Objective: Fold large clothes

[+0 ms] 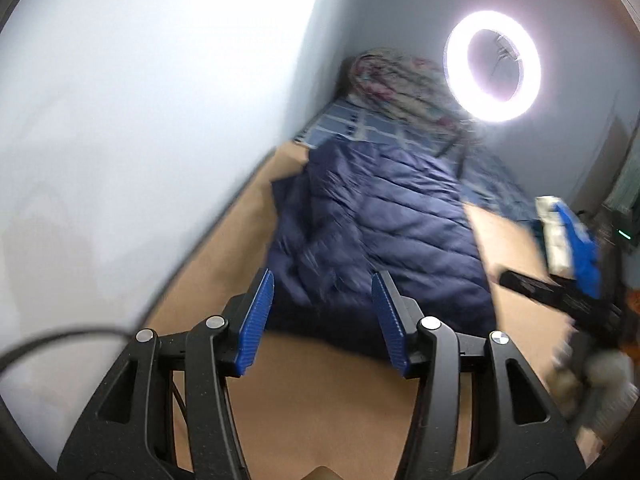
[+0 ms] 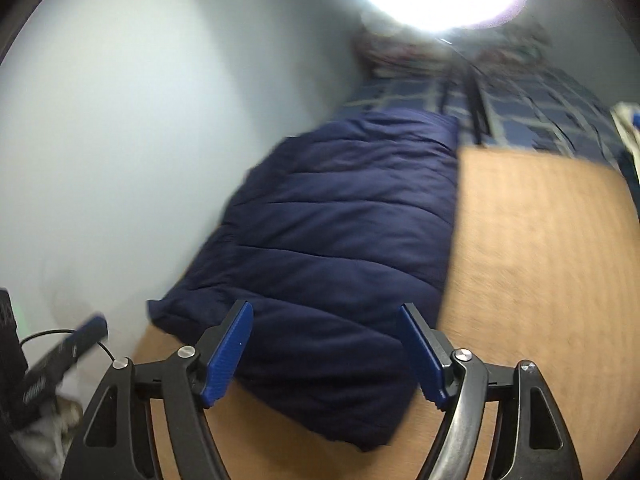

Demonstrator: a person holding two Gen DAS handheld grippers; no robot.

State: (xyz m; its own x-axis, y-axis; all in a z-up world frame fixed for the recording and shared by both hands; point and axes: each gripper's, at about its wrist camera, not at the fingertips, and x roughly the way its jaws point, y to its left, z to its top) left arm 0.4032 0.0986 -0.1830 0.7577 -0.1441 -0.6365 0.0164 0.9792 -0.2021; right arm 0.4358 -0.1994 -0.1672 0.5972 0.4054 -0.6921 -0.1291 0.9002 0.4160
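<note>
Both released: left gripper [image 1: 322, 316] and right gripper [image 2: 326, 354] spread, empty, above near end of navy quilted jacket [image 2: 336, 232] on board [image 2: 540, 260].

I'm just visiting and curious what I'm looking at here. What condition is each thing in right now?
Left tongs: open, holding nothing.
Right tongs: open, holding nothing.
Navy quilted jacket: folded lengthwise, lying on the tan board, not gripped.
Ring light: switched on.
Tan board: lying flat under the jacket.

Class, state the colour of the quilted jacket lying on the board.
Dark navy blue jacket, clearest in the right wrist view.
</note>
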